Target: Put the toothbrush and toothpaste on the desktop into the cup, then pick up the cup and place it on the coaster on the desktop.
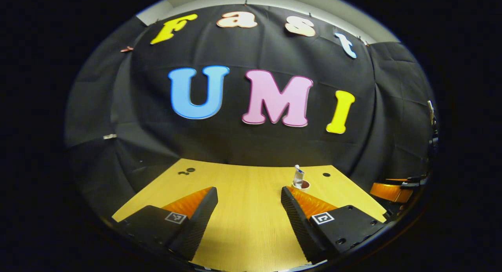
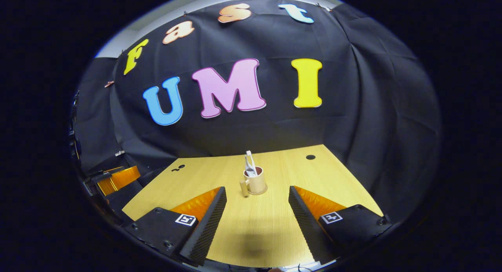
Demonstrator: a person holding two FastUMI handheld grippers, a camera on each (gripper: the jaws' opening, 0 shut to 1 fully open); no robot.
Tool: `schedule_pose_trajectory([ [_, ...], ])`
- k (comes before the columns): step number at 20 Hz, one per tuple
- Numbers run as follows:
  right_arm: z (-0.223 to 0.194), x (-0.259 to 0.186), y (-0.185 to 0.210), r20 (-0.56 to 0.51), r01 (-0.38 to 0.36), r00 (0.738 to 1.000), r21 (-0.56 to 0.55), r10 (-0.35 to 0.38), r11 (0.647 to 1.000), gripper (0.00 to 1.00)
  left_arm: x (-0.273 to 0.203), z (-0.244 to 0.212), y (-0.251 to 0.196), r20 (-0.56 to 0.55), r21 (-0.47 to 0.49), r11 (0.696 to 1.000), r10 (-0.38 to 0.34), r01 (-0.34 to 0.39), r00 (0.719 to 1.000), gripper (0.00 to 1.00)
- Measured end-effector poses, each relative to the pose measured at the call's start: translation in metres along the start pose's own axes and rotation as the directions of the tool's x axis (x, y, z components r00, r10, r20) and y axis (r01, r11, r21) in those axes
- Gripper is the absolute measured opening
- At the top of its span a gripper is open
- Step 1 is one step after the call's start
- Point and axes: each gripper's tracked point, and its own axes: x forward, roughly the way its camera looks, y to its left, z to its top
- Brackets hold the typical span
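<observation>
A tan cup with a handle on its left stands upright on the wooden desktop, a little beyond my right gripper's open, empty fingers. The toothpaste tube and toothbrush stick up out of it. Whether a coaster lies under its base is too small to tell. In the left gripper view the cup peeks out behind the right finger, with the tube rising from it. My left gripper is open above bare desktop, holding nothing.
Dark cable holes sit near the desktop's far edge. The booth's black cloth wall closes off the back and sides. The left gripper shows at the left edge of the right gripper view, the right gripper at the right edge of the left gripper view.
</observation>
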Motion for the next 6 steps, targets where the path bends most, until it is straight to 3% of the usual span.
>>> schedule_pose_trajectory([
  [3, 0.025, -0.043, 0.022, 0.088, 0.008, 0.996, -0.011, -0.007, 1.000, 0.98, -0.065, -0.007, 0.005, 0.048, -0.026, 1.000, 0.009, -0.008, 0.999, 0.93],
  [4, 0.025, -0.049, 0.029, 0.098, 0.005, 0.995, -0.028, -0.002, 1.000, 0.98, -0.073, -0.008, 0.005, 0.049, -0.020, 1.000, 0.000, 0.001, 0.999, 0.98],
  [6, 0.013, -0.057, 0.046, 0.067, -0.024, 0.997, -0.024, 0.025, 0.999, 0.98, -0.092, -0.017, 0.001, 0.022, -0.020, 0.999, -0.037, 0.037, 0.999, 0.98],
])
